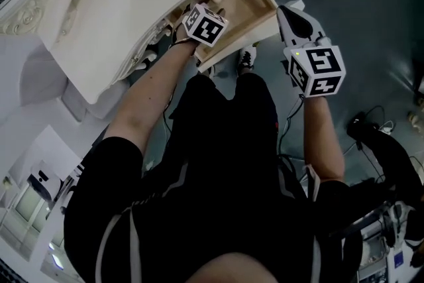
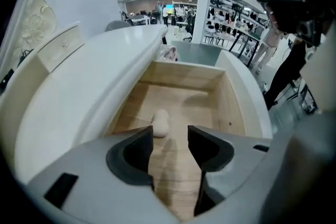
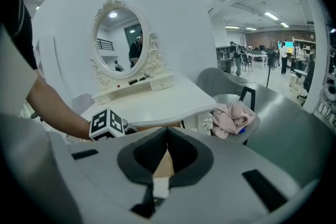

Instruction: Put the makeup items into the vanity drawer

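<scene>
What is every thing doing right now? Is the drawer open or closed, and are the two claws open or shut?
Vanity drawer: pulled open.
Beige makeup sponge: lying loose on the drawer's wooden bottom.
Left claw: open, empty, above the drawer.
Right claw: shut, nothing seen in it.
Pink cloth: crumpled on the grey chair.

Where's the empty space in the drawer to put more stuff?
Most of the drawer floor is bare: the wide patch between the pale sponge and the right wall, and the strip behind the sponge up to the back wall. The tight spot is the left side, where the sponge lies close under the white tabletop edge.
</scene>
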The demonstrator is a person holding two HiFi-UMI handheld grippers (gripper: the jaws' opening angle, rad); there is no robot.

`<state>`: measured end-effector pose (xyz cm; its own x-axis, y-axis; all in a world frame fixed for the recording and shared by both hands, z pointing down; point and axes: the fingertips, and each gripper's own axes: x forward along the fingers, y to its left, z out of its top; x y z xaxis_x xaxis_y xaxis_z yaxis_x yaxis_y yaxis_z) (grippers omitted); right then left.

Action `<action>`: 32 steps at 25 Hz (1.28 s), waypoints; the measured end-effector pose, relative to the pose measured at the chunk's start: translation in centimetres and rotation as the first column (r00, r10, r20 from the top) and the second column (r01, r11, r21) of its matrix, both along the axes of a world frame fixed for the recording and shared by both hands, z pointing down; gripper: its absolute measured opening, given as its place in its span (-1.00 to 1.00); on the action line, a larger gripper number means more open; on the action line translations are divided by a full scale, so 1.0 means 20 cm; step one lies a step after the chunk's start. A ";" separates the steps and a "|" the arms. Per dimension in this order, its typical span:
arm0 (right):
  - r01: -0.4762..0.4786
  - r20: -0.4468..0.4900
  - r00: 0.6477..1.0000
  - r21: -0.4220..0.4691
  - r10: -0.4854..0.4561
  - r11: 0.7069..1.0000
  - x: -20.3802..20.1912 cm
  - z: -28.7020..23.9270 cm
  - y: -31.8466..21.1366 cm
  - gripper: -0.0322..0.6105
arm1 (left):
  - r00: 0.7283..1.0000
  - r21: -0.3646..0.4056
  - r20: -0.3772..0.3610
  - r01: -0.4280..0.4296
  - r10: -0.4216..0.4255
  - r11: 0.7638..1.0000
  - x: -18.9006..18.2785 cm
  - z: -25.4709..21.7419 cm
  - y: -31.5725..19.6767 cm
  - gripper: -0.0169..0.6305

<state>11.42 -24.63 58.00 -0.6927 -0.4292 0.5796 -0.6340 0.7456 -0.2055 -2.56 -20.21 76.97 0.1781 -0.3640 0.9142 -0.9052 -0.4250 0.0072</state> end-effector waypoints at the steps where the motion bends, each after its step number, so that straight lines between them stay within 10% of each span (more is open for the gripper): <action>1: 0.000 0.001 1.000 0.009 0.000 1.000 -0.01 -0.03 0.00 -0.88 | 1.000 0.014 -0.029 0.004 -0.003 1.000 0.01 -0.05 0.00 -0.31; 15: -0.049 0.044 0.998 0.141 0.043 0.989 -0.13 -0.52 0.02 -0.88 | 0.962 0.230 -0.258 -0.028 0.089 0.973 0.12 -0.89 0.05 -0.34; 20: -0.073 0.070 0.996 0.187 0.061 0.980 -0.15 -0.69 0.01 -0.88 | 0.905 0.294 -0.410 0.013 0.114 0.956 0.13 -1.22 0.07 -0.40; 32: -0.131 0.123 0.988 0.317 0.096 0.939 -0.12 -1.15 -0.05 -0.88 | 0.901 0.588 -0.398 0.106 0.173 0.802 -0.09 -1.93 0.09 -0.64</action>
<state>8.98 -25.70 34.94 -0.6776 -0.6606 0.3232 -0.7061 0.7072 -0.0348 -4.37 -18.51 38.28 0.5065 -0.7838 0.3594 -0.8576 -0.5013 0.1153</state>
